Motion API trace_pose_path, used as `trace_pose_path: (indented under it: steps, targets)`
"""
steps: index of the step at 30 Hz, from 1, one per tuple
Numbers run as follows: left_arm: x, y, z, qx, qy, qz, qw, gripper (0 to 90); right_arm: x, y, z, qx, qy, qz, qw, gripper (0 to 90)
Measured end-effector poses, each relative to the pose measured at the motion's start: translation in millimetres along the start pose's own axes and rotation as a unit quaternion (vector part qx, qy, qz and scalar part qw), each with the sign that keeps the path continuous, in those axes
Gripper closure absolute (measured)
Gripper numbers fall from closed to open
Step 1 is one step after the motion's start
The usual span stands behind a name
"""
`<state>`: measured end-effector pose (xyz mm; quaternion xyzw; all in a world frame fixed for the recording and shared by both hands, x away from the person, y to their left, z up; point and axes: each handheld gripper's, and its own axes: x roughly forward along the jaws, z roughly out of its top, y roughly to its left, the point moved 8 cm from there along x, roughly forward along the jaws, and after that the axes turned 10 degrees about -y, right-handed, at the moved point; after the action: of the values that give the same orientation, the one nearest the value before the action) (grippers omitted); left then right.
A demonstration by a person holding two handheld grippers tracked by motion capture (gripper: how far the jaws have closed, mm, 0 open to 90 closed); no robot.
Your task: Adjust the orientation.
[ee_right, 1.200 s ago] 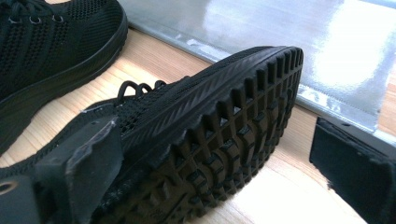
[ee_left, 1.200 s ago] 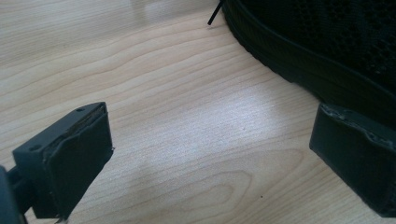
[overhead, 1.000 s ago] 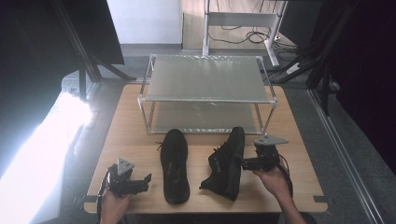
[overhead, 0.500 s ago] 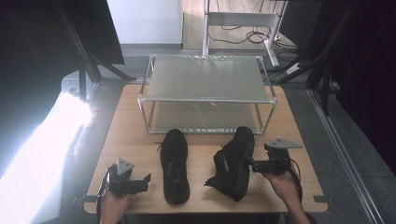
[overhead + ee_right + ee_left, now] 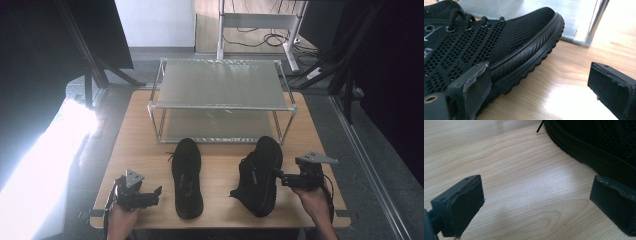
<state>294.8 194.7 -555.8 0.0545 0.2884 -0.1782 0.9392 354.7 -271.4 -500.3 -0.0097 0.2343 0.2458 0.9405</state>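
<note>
Two black sneakers (image 5: 257, 175) on worktop (image 5: 220, 165) before shelf rack (image 5: 220, 97). Right gripper (image 5: 280, 177) fingers spread beside right sneaker: straddle sidewall, close squarely. Left gripper (image 5: 155, 195) fingers spread, idle.

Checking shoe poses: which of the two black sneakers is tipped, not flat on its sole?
The right sneaker, beside the right gripper: it leans with its side showing. The left sneaker lies flat, opening up.

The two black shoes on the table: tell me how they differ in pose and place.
The left shoe lies straight, toe toward the rack; the right shoe is angled. The left shoe lies apart from the open left gripper; the right shoe has the open right gripper at its side. Both are black mesh, on the wooden table.
</note>
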Motion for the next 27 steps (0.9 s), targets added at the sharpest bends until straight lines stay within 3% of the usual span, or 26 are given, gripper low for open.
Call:
trace_pose_path:
  steps: [8,13,14,16,27]
  targets:
    - [0.8,-0.8,-0.4,0.004,0.003,0.0,1.0,0.0,-3.5,-15.2,-8.9,0.012,0.014,-0.02,0.9996,6.5]
    - [1.5,-1.2,-0.4,0.004,0.004,-0.001,1.0,0.0,0.6,-27.9,-24.8,0.005,0.043,-0.047,0.998,15.5]
    - [1.6,-1.6,-0.1,0.005,0.004,-0.002,1.0,0.0,7.3,-31.9,-33.4,0.014,0.057,-0.045,0.9973,15.5]
    - [1.6,-1.8,0.0,0.005,0.003,-0.002,1.0,0.0,12.2,-33.3,-36.7,0.027,0.059,-0.036,0.9972,14.4]
    - [2.1,-3.1,-0.4,0.001,0.009,-0.004,1.0,0.0,12.0,-36.4,-36.4,0.022,0.041,-0.024,0.9986,12.4]
